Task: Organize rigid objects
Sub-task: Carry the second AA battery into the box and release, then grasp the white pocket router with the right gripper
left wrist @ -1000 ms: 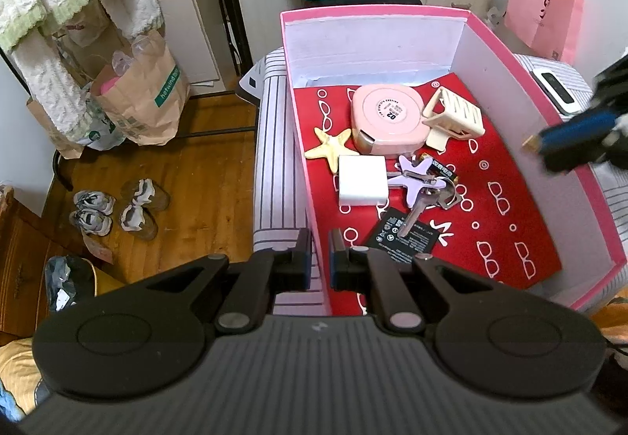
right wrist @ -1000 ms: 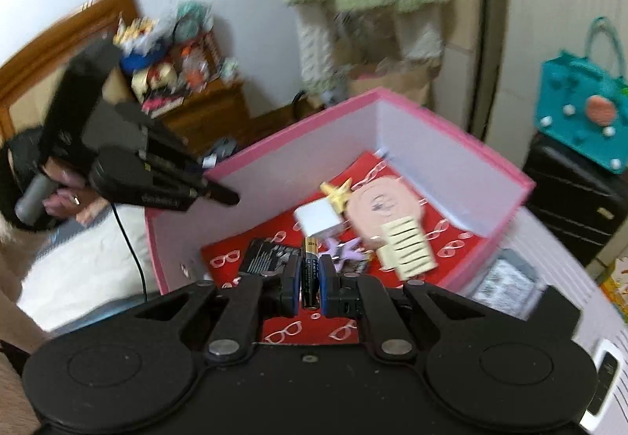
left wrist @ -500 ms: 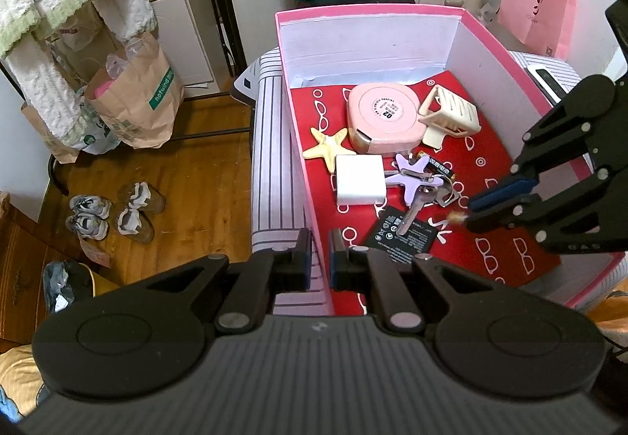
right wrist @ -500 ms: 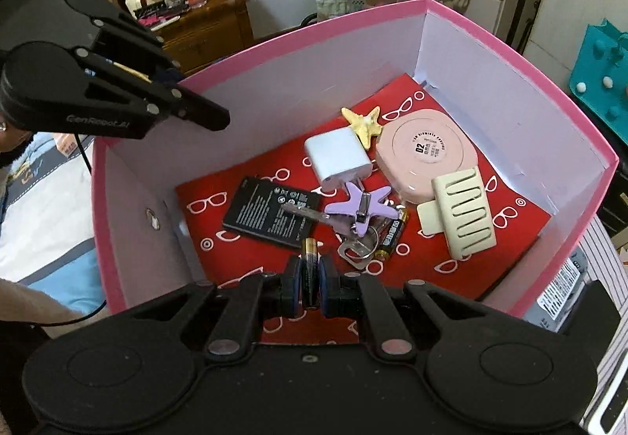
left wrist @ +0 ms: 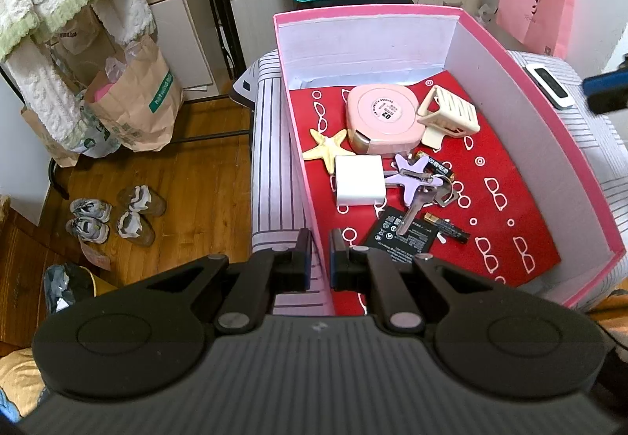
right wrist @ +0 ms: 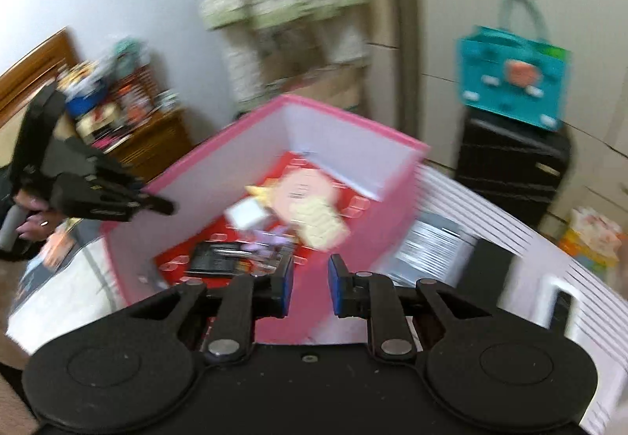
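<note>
Just beside pink box (right wrist: 341, 239), right tool (right wrist: 310, 288).

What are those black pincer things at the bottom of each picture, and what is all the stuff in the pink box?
They are hand-held grippers, one in each of a person's hands, each with a camera looking out along its two fingers. The sharp picture comes from the left gripper, shut on nothing. The blurred one comes from the right gripper, whose jaws have just been opening; nothing is between them.

The pink box stands on a striped surface. Inside lie a pink tape measure, a cream hair clip, a yellow starfish, a white charger, keys, two batteries and a black card.
</note>
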Available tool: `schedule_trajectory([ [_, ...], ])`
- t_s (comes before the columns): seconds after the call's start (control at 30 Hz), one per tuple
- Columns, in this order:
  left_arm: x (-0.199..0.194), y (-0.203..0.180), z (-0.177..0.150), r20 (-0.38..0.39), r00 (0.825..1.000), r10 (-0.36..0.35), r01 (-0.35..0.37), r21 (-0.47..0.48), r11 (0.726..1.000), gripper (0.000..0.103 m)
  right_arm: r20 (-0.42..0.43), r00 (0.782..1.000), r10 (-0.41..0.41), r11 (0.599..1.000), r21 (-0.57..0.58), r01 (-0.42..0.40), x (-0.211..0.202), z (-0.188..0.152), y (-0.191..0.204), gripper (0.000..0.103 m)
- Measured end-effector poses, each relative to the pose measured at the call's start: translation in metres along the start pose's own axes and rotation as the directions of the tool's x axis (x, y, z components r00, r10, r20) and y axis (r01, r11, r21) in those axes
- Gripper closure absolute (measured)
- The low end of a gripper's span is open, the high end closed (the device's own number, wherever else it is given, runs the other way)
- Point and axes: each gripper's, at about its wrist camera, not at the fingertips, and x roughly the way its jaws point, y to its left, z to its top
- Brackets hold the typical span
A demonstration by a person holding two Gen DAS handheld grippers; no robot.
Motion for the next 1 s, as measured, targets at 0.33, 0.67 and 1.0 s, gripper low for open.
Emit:
schedule_trajectory([
  [0.33,0.003,-0.014,0.009,-0.052,0.997,0.052,-0.048,0.084,0.995,0.096,-0.011,0.976,-0.218,0.951,0.223,0.215,-0.022,-0.054,-0.094,0.070],
  [0.67,0.006,-0.016,0.009,-0.058,0.995,0.076,-0.072,0.062,0.995,0.096,-0.026,0.932,-0.362,0.907,0.222,0.358,0.008,-0.072,-0.142,0.049],
  [1.0,0.008,-0.014,0.009,-0.057,0.995,0.084,-0.082,0.036,0.996,0.096,-0.079,0.917,-0.391,0.886,0.236,0.398,0.051,-0.068,-0.183,0.040],
])
